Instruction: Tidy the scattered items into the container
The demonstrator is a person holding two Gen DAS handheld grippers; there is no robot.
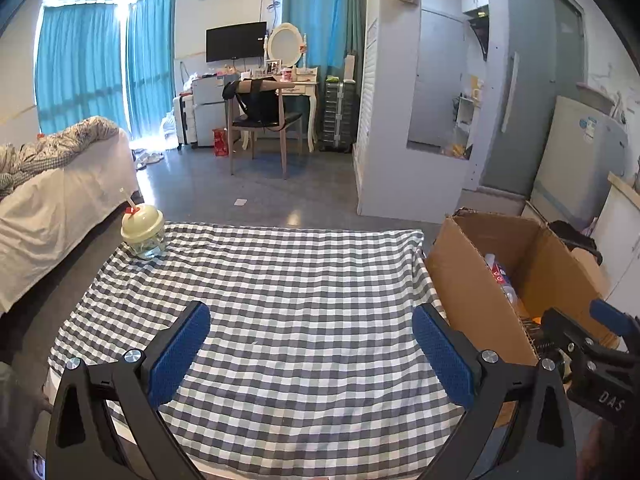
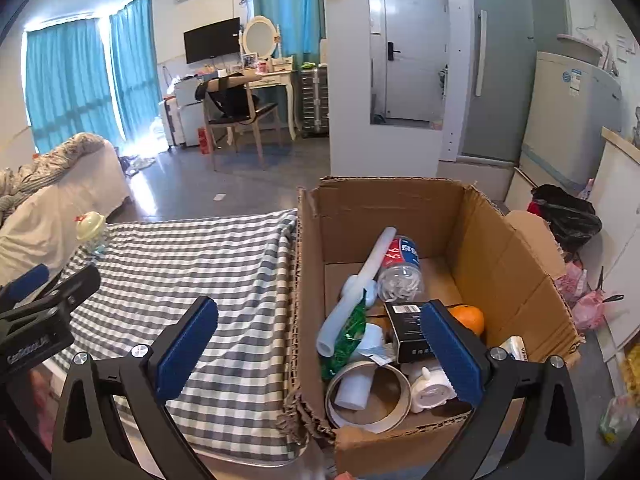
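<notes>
An open cardboard box (image 2: 500, 248) stands at the right edge of the checked-cloth table (image 1: 280, 280). In it lie a water bottle (image 2: 402, 266), a white tube (image 2: 360, 288), a green packet (image 2: 350, 332), a black box (image 2: 408, 332), an orange (image 2: 468, 318) and a tape ring (image 2: 370, 396). A cream-lidded glass cup with a straw (image 1: 143, 234) stands at the table's far left corner; it also shows in the right wrist view (image 2: 91, 232). My left gripper (image 1: 312, 344) is open and empty over the cloth. My right gripper (image 2: 320, 344) is open and empty above the box's near left wall.
A bed (image 1: 48, 184) lies left of the table. A chair (image 1: 260, 120) and dressing table stand across the floor. A fridge (image 2: 568, 120) and black bag (image 2: 568, 212) are behind the box on the right. The box also shows in the left wrist view (image 1: 480, 280).
</notes>
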